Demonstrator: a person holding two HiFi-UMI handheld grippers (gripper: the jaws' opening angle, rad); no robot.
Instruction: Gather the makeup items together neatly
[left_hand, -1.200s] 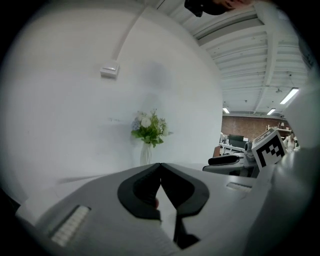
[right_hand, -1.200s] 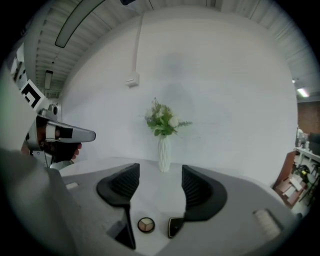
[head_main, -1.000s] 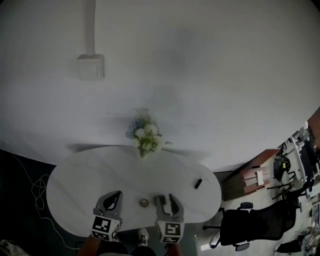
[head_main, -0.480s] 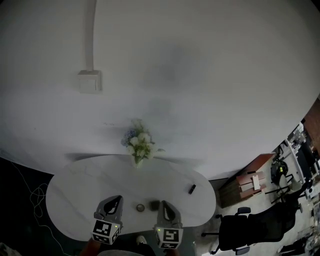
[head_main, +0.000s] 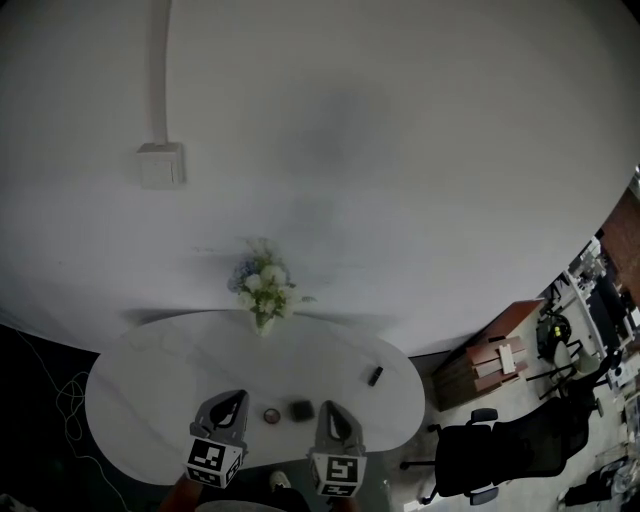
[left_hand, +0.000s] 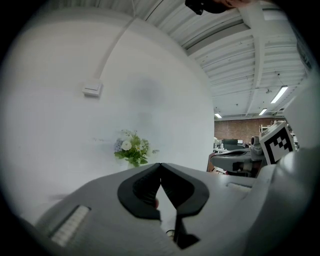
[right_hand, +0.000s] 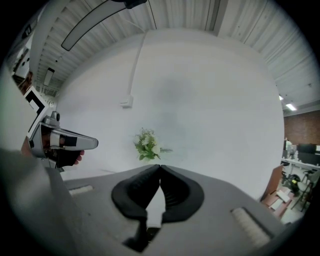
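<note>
Lower centre: the right gripper (head_main: 329, 410), jaws newly pressed together and empty, has left the small dark square case (head_main: 300, 409) beside the little round pot (head_main: 272, 415). A short dark stick (head_main: 375, 376), perhaps mascara, still lies apart, right.

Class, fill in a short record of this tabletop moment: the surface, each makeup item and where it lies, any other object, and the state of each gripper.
surface: white oval table
front edge, between the grippers: small round tin next to dark square compact
right side: small dark tube, lying alone
back edge: bouquet of white and blue flowers
left gripper: jaws together, nothing held
right gripper: jaws together, nothing held
</note>
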